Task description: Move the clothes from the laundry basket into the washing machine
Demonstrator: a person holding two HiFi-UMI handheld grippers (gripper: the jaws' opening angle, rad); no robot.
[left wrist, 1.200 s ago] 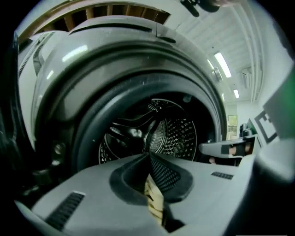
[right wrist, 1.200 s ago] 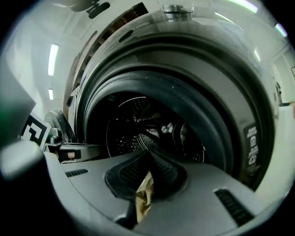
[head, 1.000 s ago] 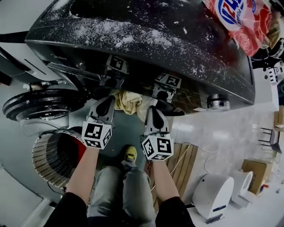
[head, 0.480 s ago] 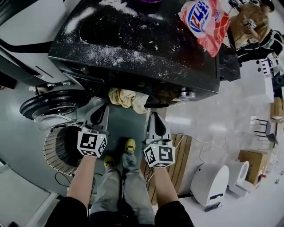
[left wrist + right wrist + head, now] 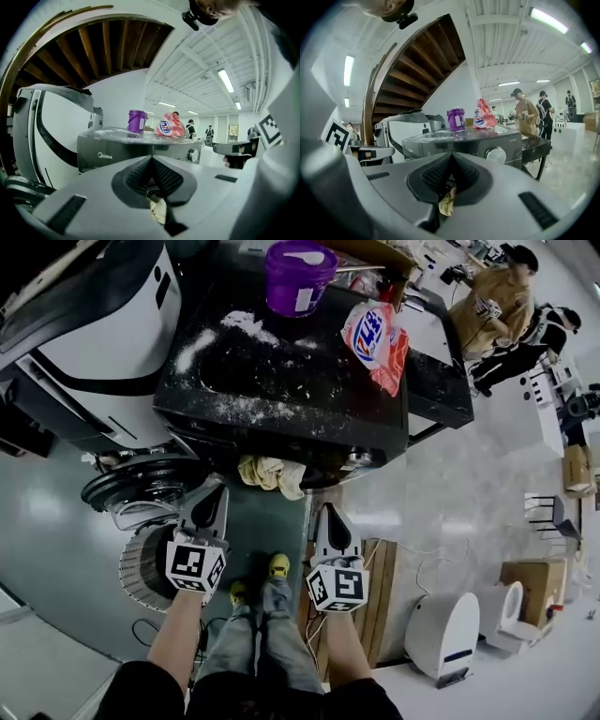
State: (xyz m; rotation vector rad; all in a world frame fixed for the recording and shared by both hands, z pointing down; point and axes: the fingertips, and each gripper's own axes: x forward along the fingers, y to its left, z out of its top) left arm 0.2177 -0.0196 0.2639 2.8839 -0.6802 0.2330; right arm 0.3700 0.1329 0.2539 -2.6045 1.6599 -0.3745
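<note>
Left gripper (image 5: pixel 216 491) closed, right gripper (image 5: pixel 328 512) closed, both near yellowish cloth (image 5: pixel 267 472) hanging at washing machine (image 5: pixel 281 399) front.

Place: we are looking at a large open hall, more a lab or demo space than a home.
Ceiling: we are seeing white beams and long strip lights (image 5: pixel 226 80) running overhead.
Floor: we are standing on a glossy pale floor (image 5: pixel 469 484), with a cardboard box (image 5: pixel 530 587) and a white rounded machine (image 5: pixel 450 638) sitting out.
Appliance: we are facing a dark washing machine (image 5: pixel 281 381) standing in the open.
People: we are seeing people (image 5: pixel 497 296) standing beyond it.
</note>
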